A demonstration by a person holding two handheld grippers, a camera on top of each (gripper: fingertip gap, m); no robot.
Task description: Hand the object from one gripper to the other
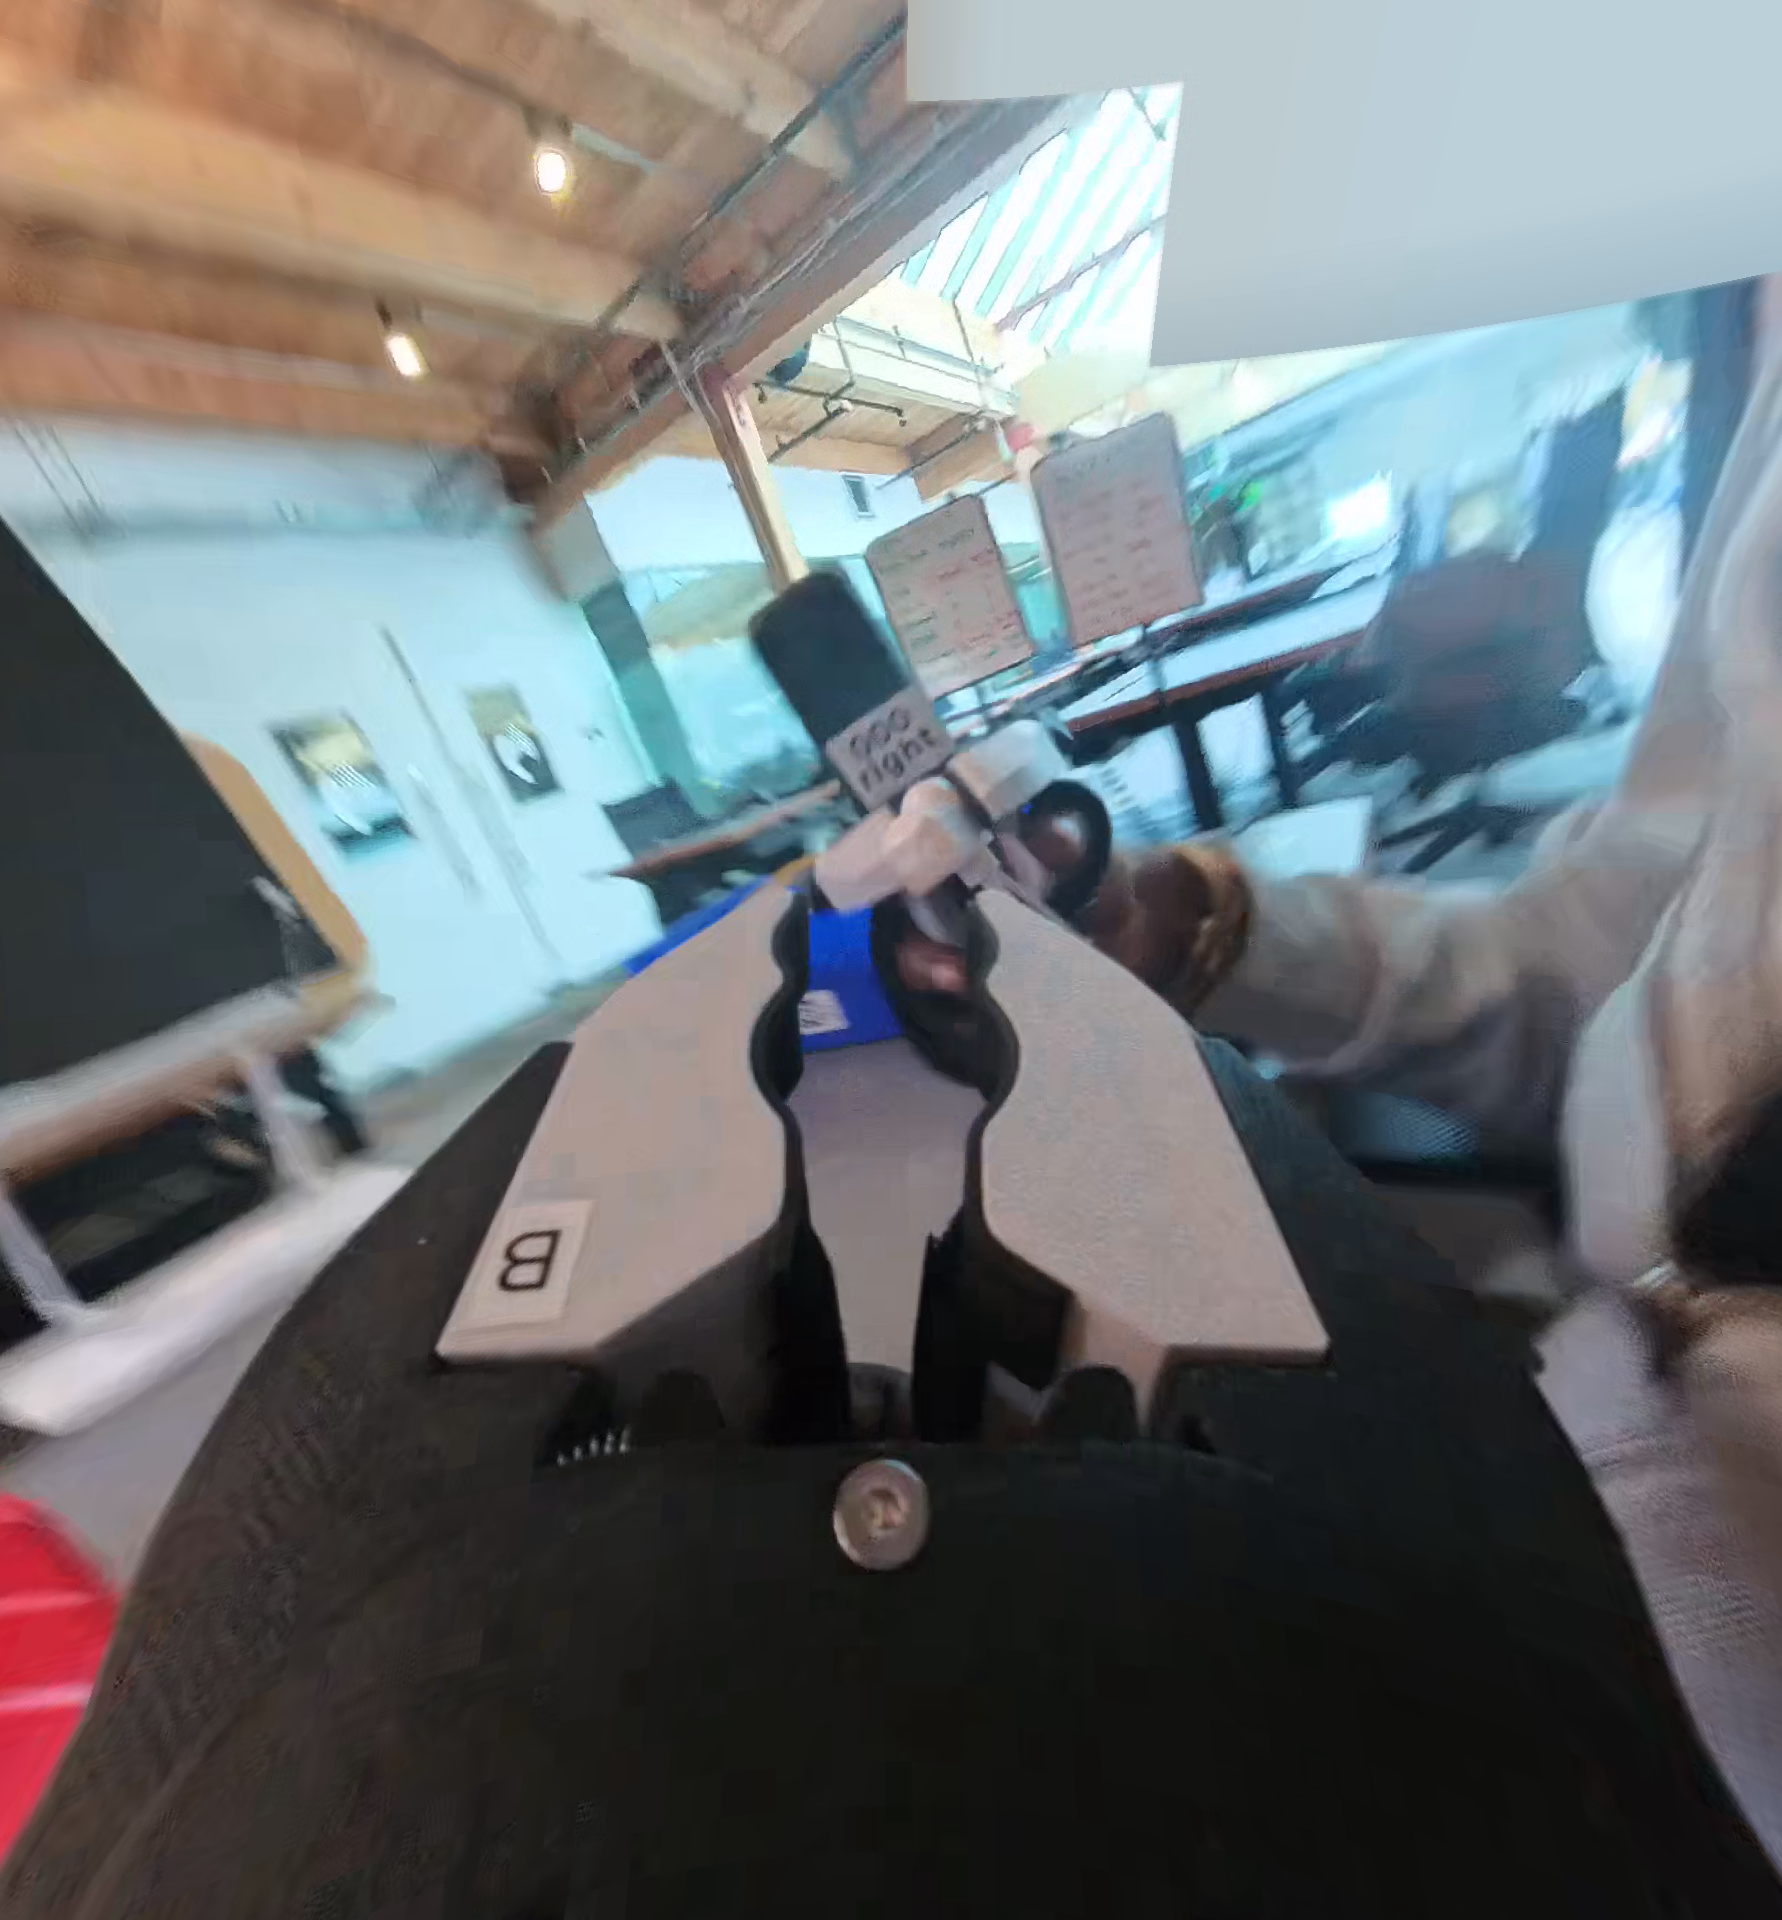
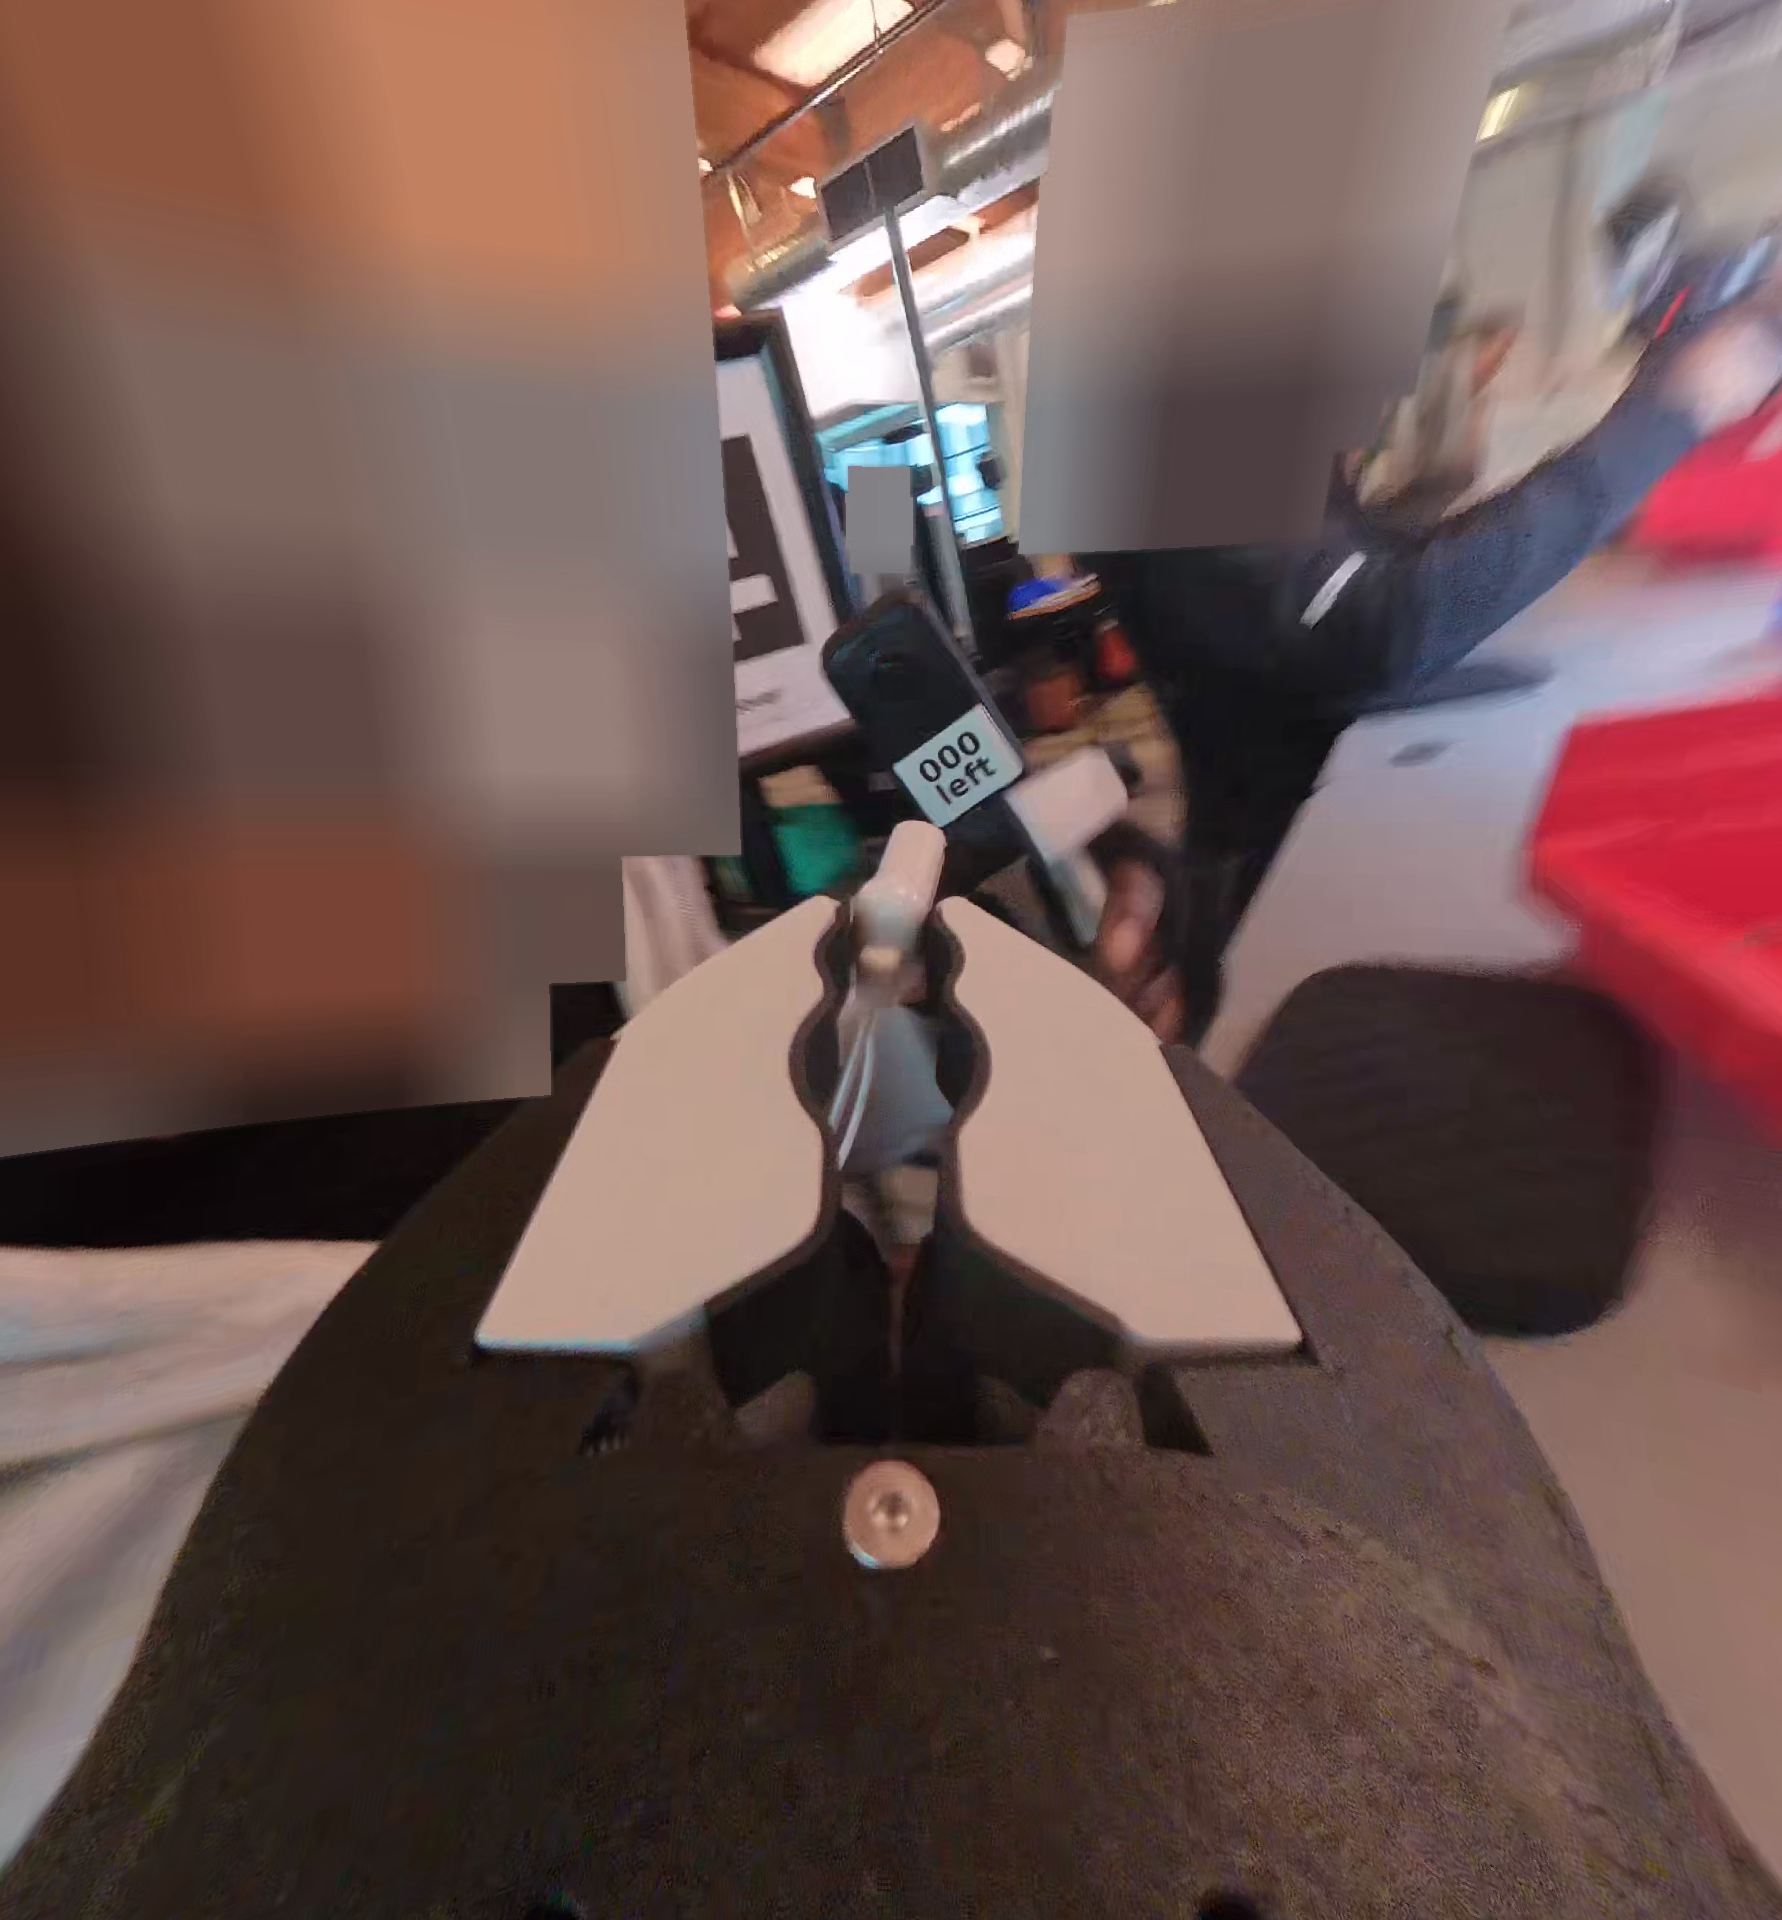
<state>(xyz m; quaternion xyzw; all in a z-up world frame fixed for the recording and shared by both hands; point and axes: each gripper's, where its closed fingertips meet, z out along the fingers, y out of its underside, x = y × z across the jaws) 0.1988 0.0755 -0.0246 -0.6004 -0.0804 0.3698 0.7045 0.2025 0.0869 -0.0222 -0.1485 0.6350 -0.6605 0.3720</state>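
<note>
Between the right claw (image 2: 882,940) tips a pale grey object (image 2: 892,1081) sits clamped; left claw (image 1: 882,935) stands slightly apart, near it.

The left gripper (image 1: 882,935) points up into the room, its grey fingers (image 1: 658,1122) slightly apart at the tips. The right gripper (image 1: 902,868) meets it tip to tip, held by a hand (image 1: 1173,925). A blue bin (image 1: 845,987) shows through the gap; a red bin (image 1: 4,1662) sits lower left.
</note>
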